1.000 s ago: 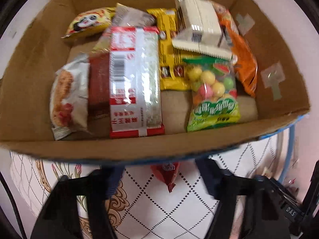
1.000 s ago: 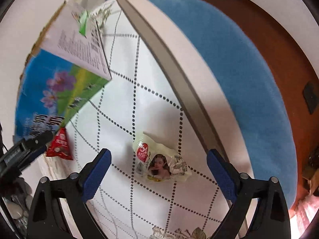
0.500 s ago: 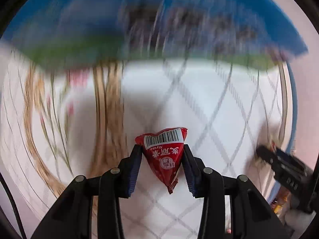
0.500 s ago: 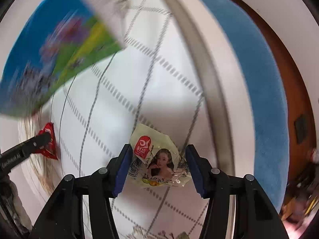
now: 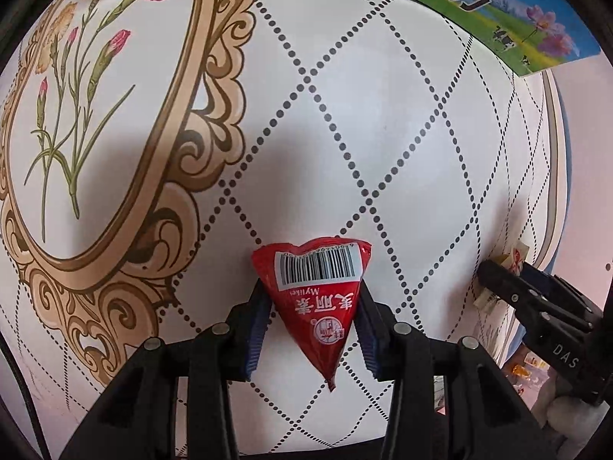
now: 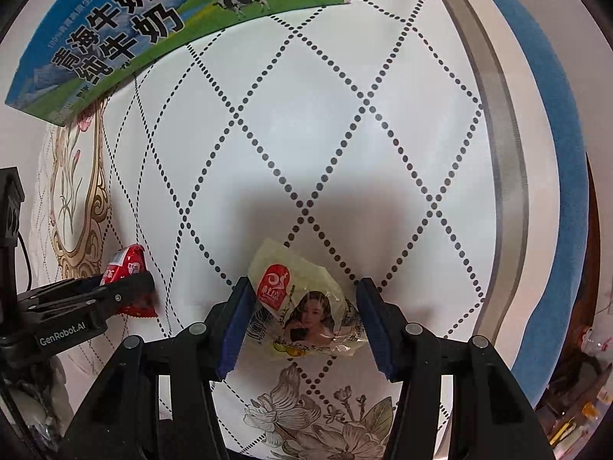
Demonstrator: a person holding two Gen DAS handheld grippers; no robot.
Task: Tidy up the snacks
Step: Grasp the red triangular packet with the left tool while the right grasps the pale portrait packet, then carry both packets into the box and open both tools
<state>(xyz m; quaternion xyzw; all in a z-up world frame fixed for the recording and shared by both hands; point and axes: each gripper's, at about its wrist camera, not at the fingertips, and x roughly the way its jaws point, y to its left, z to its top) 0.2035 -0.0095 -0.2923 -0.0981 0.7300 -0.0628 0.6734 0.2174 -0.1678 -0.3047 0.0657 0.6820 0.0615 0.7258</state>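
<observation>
The left gripper [image 5: 312, 306] is closed on a red triangular packet [image 5: 318, 299], pads touching both its sides; the packet shows a white barcode label and the word "Mylikes" above Chinese characters, all read upside down. The right gripper [image 6: 302, 318] has its jaws around a pale crumpled packet [image 6: 306, 306] with a red round logo and a woman's photo; the pads touch its edges. Both packets lie on the white tablecloth [image 6: 345, 134] with dotted diamonds. At 11 o'clock in the right wrist view stands a blue-green milk carton [image 6: 153, 19], printed "100%" and cows. The left gripper's body reads "GenRobot.AI".
</observation>
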